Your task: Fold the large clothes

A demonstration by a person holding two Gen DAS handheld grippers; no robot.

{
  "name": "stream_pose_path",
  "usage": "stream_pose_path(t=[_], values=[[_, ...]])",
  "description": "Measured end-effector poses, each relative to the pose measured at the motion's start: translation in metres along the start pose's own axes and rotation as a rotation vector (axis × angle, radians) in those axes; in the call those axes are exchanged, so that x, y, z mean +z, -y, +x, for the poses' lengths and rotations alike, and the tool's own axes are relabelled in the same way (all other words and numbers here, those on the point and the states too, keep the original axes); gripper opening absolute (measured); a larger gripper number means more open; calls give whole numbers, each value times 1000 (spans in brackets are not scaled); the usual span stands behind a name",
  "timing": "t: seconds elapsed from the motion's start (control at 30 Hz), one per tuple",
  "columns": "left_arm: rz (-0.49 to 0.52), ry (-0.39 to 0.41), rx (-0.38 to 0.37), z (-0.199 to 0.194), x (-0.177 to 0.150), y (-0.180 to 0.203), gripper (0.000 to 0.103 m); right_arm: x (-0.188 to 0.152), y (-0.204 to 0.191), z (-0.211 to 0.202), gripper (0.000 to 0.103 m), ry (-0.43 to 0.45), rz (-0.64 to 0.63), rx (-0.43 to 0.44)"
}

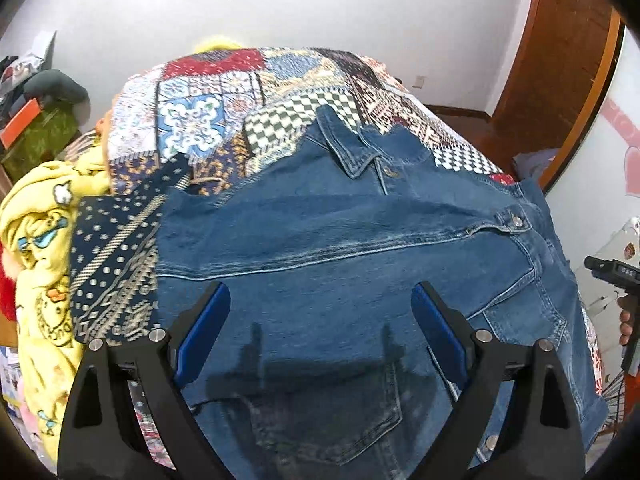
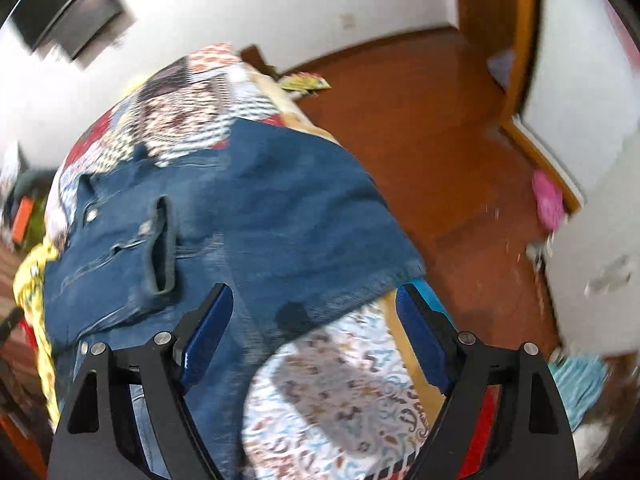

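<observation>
The denim jacket (image 1: 320,240) lies spread on the patchwork bedspread (image 1: 208,120), collar toward the far end of the bed, its right part reaching the bed's right edge and its bottom running to the near edge. It looks heavy and fairly stiff for cloth: thick seams, metal buttons, doubled layers at the collar and cuff. It should hold a crease and not slip, but a fold will drag. Best holds, I judge, are the hem corners or the shoulder seams, where the denim is doubled.

The left gripper (image 1: 320,328) hangs tilted steeply down over the jacket's lower middle, its 2 jaws spread wide with nothing pinched; only their shadow falls on the cloth. The right gripper (image 2: 314,340) points down over the near right corner of the bed, above the jacket's frayed edge; the view is blurred, but its jaws seem spread and empty.
</observation>
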State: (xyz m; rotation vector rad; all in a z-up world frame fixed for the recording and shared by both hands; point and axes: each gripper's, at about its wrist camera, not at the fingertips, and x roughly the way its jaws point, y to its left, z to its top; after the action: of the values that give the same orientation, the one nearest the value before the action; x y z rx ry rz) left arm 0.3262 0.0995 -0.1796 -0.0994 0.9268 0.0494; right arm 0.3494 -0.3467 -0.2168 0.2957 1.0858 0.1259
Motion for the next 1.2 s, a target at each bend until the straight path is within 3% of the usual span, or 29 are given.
stream_pose_path(t=[0.1,0.23,0.33,0.5,0.6,0.67,0.77,0.97,1.2], values=[[12,-30,-13,13,-5,8,92,-1,19,25,81,-53,81,7],[38,-53,-3,23,-13,14,92,0,39,50,81,-99,197,90],[49,-64,7,25,-16,13,92,1,47,59,82,-91,282,158],[26,-64,3,24,-18,8,92,8,50,71,81,-70,353,175],[11,-61,-1,21,-19,7,92,9,46,66,62,-28,353,149],[11,-58,-2,17,-20,7,92,13,43,62,38,-7,363,118],[17,-39,-1,6,-22,6,92,20,39,55,16,5,354,91],[34,5,9,-19,-26,0,92,35,8,16,13,90,256,46],[34,41,-3,-44,-34,-10,92,46,-56,-44,12,213,87,130]])
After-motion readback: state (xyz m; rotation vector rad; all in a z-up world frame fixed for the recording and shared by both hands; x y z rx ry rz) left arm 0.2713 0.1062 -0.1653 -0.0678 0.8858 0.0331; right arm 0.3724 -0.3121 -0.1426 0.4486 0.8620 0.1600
